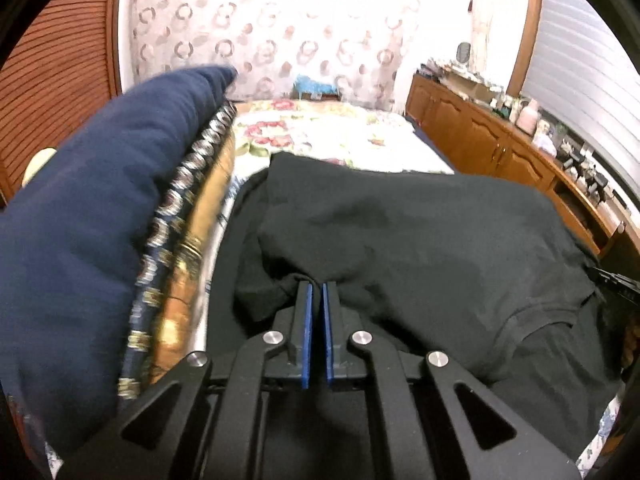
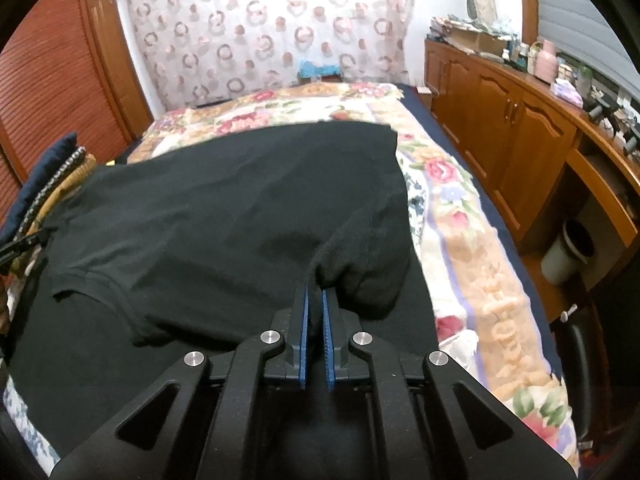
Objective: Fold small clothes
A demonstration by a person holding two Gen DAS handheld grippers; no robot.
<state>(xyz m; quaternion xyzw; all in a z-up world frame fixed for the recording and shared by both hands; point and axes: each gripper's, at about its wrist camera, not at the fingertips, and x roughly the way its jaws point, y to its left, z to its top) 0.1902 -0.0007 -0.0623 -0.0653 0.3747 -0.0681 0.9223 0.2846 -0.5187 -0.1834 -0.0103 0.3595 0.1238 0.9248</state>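
Left gripper (image 1: 317, 285) and right gripper (image 2: 314, 288) each pinching near edge of black cotton T-shirt (image 2: 240, 208) on floral bedspread (image 2: 460, 216); folded navy cloth (image 1: 100, 220) left.

Home bedroom: floral bed (image 2: 460, 216), curtain (image 2: 256, 32)

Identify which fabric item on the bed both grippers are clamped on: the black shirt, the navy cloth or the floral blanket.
The black shirt. The left gripper and right gripper each pinch its bunched edge; the navy cloth lies aside, the floral blanket underneath.

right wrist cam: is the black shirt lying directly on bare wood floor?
No, the black shirt is spread on a floral bedspread covering the bed.
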